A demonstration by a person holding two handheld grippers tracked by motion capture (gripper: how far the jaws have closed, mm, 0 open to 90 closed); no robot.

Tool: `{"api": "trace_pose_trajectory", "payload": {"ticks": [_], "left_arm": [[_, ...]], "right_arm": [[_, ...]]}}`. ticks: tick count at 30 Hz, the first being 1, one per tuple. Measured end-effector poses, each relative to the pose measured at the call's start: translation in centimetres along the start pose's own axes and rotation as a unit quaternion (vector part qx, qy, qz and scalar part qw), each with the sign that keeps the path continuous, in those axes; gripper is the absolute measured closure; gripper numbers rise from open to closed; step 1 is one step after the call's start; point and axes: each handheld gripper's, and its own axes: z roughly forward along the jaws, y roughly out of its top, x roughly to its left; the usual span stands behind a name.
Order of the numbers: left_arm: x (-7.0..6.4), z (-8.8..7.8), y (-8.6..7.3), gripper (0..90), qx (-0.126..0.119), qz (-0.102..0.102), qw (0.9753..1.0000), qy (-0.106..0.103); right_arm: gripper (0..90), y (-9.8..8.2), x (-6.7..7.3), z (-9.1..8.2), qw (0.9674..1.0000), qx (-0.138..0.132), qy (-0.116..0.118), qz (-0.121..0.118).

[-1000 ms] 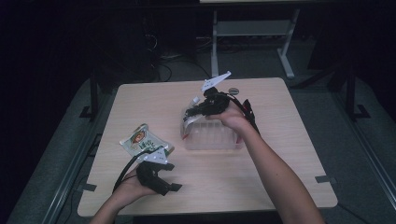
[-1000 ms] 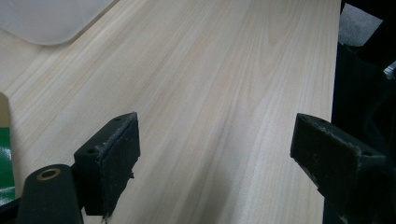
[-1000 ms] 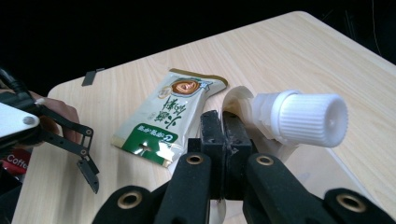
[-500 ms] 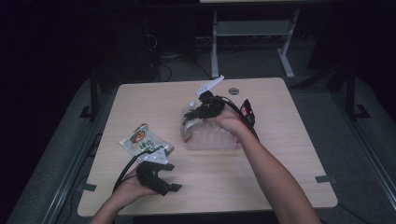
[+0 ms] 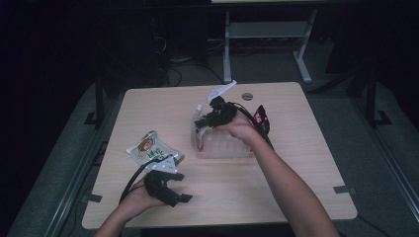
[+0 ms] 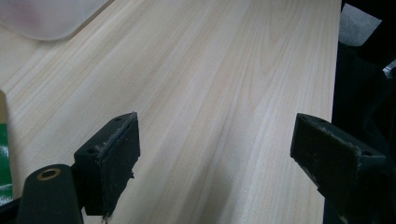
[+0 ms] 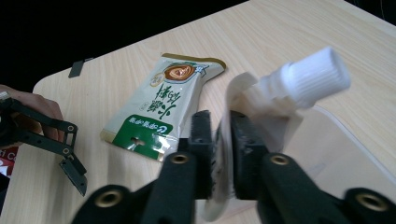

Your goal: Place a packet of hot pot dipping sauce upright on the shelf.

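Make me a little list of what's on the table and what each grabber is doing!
table: light wood table
left gripper: open, nothing between its jaws, low over bare wood at the near left
right gripper: jaws have just been opening, white spout pouch between them, over the bin
spout pouch cap: white, ribbed, screwed on
clear plastic bin: middle of the table
green and cream snack packet: lying flat, left of the bin
red packet: right of the bin, behind the right hand
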Motion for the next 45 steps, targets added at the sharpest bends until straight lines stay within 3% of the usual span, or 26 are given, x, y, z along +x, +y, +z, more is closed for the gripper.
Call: {"api": "trace_pose_trajectory", "payload": {"ticks": [7, 12, 19, 27, 32, 34, 45], "left_arm": [[0.1, -0.1, 0.0, 15.4, 0.004, 0.002, 1.0, 0.002], [0.2, -0.3, 0.0, 15.4, 0.006, 0.004, 1.0, 0.004], [0.4, -0.3, -0.1, 15.4, 0.001, 0.002, 1.0, 0.007], [0.4, -0.3, 0.0, 15.5, 0.004, 0.001, 1.0, 0.004], [0.4, -0.4, 0.0, 16.7, 0.008, 0.001, 1.0, 0.0], [0.4, -0.4, 0.0, 16.7, 0.006, 0.0, 1.0, -0.001], [0.4, -0.7, 0.1, 16.6, 0.0, -0.003, 1.0, 0.005]], "right_arm": [[49.3, -0.2, 0.6, -0.2, 0.9999, 0.01, 0.002, 0.003], [39.3, -0.6, 0.9, -0.6, 0.9998, 0.009, -0.003, 0.016], [31.8, -1.8, 1.1, -2.0, 0.9996, 0.002, -0.016, 0.022], [27.7, -3.3, 2.2, -4.1, 0.9996, -0.006, -0.026, 0.004], [24.2, -4.4, 2.9, -5.4, 0.9988, -0.015, -0.047, 0.0], [23.9, -4.9, 3.5, -6.0, 0.9985, -0.017, -0.051, 0.006], [21.6, -8.6, 6.7, -7.6, 0.9976, -0.002, -0.068, -0.014]]}}
